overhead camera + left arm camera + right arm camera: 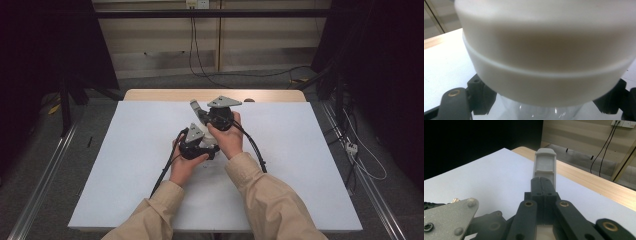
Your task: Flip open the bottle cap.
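A wide white lid [544,50] sits on a clear jar [541,111], very close in the left gripper view. My left gripper [544,106] is shut on the clear jar just under the lid, with a black jaw on each side. In the high view the left gripper [204,149] is at the middle of the white board, and the hands hide most of the jar. My right gripper [194,106] is just behind it, pointing up and to the far left. Its grey fingertips [544,167] are pressed together, shut, with nothing between them.
The white board [125,165] lies on a wooden table whose far edge [165,94] shows beyond it. Black cables [252,145] trail from both grippers toward the person. Dark curtains stand at both sides, with loose cables on the floor [360,155] at the right.
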Demonstrator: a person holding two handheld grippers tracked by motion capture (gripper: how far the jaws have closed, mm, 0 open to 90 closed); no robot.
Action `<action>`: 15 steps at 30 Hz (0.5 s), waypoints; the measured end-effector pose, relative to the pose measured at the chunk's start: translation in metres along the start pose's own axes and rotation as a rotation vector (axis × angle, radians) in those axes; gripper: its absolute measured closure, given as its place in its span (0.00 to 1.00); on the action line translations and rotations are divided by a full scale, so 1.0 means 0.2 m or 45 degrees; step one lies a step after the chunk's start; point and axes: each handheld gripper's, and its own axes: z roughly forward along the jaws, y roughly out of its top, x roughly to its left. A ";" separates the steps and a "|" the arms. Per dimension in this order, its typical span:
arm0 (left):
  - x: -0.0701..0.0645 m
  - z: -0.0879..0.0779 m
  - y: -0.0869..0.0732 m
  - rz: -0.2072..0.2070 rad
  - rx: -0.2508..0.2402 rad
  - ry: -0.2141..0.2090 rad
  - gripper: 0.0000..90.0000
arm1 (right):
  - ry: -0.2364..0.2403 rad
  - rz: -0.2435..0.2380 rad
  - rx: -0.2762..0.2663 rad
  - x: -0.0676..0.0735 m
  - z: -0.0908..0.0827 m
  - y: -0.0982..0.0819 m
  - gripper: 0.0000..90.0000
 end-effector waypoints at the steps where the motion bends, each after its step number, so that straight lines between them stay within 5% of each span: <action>1: 0.00 0.00 0.00 0.001 0.001 -0.006 0.21 | 0.001 -0.002 0.002 0.00 0.00 0.00 1.00; 15: 0.00 0.00 0.00 0.002 0.003 0.003 0.21 | 0.003 -0.006 0.033 0.00 0.01 0.00 1.00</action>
